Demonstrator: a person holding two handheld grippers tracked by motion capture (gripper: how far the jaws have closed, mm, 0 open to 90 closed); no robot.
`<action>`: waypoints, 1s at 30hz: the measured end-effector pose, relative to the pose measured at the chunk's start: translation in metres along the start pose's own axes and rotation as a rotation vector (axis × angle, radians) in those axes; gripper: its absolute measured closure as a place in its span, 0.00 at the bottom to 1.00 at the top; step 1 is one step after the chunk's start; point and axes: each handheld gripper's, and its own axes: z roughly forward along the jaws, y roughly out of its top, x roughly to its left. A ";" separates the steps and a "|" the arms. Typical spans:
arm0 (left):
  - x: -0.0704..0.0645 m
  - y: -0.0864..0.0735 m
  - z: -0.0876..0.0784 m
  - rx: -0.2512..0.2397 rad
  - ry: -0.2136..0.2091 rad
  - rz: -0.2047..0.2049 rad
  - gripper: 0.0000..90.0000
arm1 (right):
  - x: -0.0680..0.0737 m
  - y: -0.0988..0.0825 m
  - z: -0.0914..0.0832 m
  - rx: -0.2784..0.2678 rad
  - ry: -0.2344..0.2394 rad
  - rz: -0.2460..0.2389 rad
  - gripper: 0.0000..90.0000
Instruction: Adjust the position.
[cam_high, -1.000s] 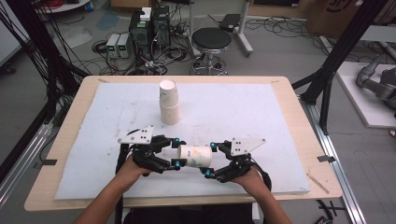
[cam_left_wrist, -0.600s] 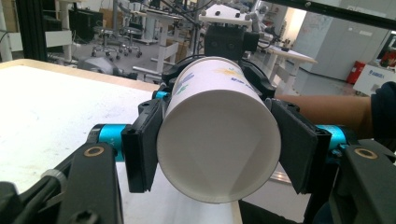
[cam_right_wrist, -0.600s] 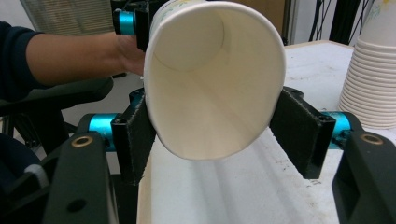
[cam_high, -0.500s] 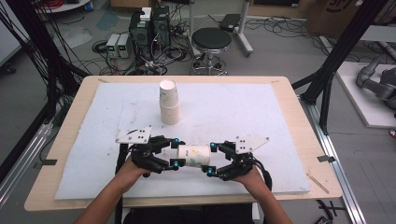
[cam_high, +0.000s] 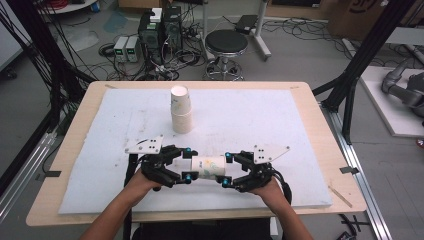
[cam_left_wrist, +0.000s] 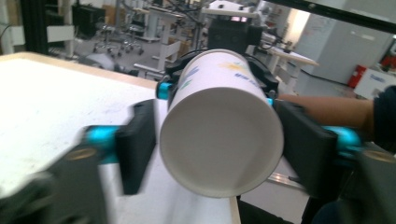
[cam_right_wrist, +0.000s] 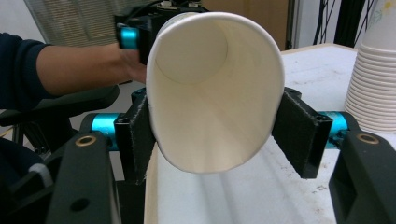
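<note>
A cluttered workshop floor with cables, electronics boxes (cam_high: 159, 30) and a round stool (cam_high: 227, 44) is being seen beyond a wooden table (cam_high: 305, 95) covered by a white mat (cam_high: 260, 115). A stack of paper cups (cam_high: 181, 110) is standing mid-mat. Nearer the person than that stack, a single paper cup (cam_high: 209, 167) is being held sideways, empty: the left gripper (cam_high: 187, 164) is straddling its base without clear contact, the right gripper (cam_high: 227, 169) is squeezing its rim oval.

Paper cup (cam_high: 209, 167): white, printed, lying sideways, rim squeezed oval, near front table edge; cup stack (cam_high: 181, 110) upright, mid-table
</note>
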 end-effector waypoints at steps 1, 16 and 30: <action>0.000 0.001 -0.001 0.009 0.010 -0.001 0.16 | 0.000 0.001 -0.001 0.008 -0.004 -0.003 0.39; -0.009 0.017 0.004 0.257 0.122 0.132 0.16 | 0.000 0.030 0.009 0.325 -0.078 -0.105 0.39; -0.009 0.019 0.007 0.394 0.146 0.169 0.16 | 0.003 0.060 0.032 0.566 -0.072 -0.188 0.38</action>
